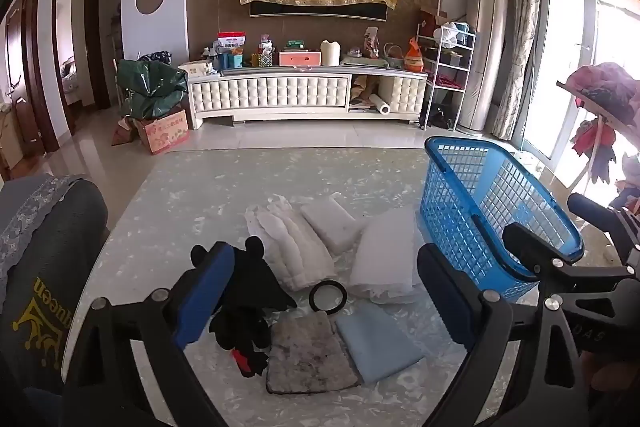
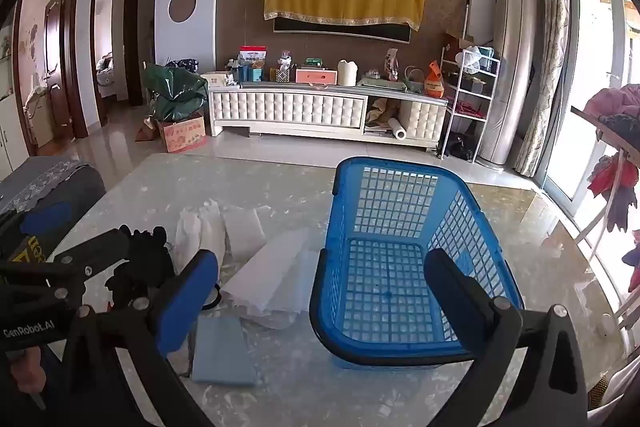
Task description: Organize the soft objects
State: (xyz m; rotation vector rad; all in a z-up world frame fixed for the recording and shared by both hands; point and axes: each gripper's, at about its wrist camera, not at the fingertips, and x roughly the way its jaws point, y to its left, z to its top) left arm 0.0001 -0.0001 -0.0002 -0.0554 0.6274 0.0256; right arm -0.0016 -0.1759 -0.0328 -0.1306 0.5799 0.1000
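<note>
Both our grippers hang wide and empty: left gripper (image 1: 324, 297) above a grey pad (image 1: 310, 355) and black gloves (image 1: 248, 303), right gripper (image 2: 320, 301) over the blue basket (image 2: 400, 351).

Your left gripper (image 1: 324, 291): black angular frame, silver round screws, blue padded fingers (image 1: 206, 297). Your right gripper (image 2: 320, 299): same black frame, silver screws, blue pads; white "GenRobot.AI" lettering appears on the neighbouring unit.

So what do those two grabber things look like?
Both are black plastic claws with shiny round bolts. The left gripper and right gripper each have two fingers with blue pads. White letters on the side of the left one read GenRobot.AI; the other's are only partly readable.
</note>
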